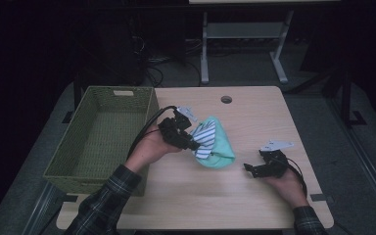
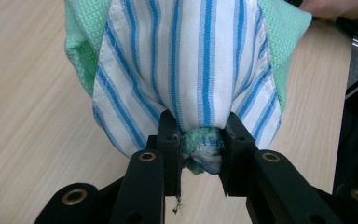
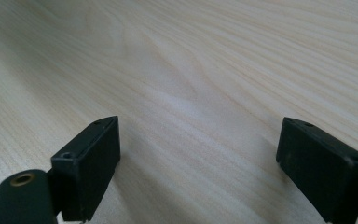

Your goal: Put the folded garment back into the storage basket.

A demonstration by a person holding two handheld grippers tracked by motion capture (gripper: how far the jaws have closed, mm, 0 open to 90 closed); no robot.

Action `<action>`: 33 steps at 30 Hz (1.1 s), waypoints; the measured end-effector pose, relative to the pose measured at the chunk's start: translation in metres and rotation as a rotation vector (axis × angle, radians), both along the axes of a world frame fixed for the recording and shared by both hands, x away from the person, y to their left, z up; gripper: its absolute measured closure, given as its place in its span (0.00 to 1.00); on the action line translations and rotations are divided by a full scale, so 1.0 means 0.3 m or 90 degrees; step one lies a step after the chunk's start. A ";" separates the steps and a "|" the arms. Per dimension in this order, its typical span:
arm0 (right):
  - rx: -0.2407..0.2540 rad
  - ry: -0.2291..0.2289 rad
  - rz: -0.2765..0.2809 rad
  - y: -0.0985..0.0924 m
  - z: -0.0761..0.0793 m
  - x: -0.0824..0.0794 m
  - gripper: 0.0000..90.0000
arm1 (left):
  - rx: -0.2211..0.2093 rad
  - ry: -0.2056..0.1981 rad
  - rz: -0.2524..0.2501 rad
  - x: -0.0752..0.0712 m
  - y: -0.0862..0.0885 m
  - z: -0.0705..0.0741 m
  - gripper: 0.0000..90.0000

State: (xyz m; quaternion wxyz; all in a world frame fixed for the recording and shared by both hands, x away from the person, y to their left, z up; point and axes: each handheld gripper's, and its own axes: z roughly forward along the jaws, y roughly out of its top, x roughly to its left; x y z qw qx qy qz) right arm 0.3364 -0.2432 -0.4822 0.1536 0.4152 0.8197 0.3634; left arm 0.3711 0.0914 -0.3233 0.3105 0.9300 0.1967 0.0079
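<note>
— Between our left gripper's [image 2: 200,140] two black jaws we have a bunched fold of cloth pinched tight. How many cloths do we count there?

— Two. We see one white cloth with blue stripes [image 2: 191,65] and one green waffle-weave cloth [image 2: 81,42] wrapped round behind it, and both are gathered into the same pinch. From above, our left gripper [image 1: 194,145] holds the bundle near the middle of the table [image 1: 254,117], the striped cloth [image 1: 205,139] lying against the green cloth [image 1: 220,149], whose lower end hangs down toward the wood.

— And our other hand?

— Our right gripper [image 1: 250,170] sits near the table's right edge, toward the front, well apart from the bundle. Its own view shows its two jaws [image 3: 196,158] standing wide with bare wood between them and gripping nothing.

— What else do we count farther out?

— One green woven basket [image 1: 142,105], set at the table's left edge and overhanging it; the left gripper is just beside the basket's right wall. One round cable hole [image 1: 226,99] lies near the table's back edge. Our two plaid sleeves come in from the front edge, one at each side, and a black cable trails from each gripper. Beyond the table, one pale frame [image 1: 205,54] stands on the dark floor.
</note>
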 end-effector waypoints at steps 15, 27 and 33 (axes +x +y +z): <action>-0.001 -0.001 -0.001 0.000 0.000 0.000 0.15 | 0.001 -0.019 0.045 0.016 0.123 0.076 0.80; -0.002 -0.003 -0.003 0.002 -0.001 0.000 0.14 | 0.000 -0.026 0.086 0.024 0.222 0.107 0.80; -0.010 0.004 -0.004 0.004 -0.002 0.002 0.08 | 0.000 -0.030 0.122 0.022 0.302 0.127 0.80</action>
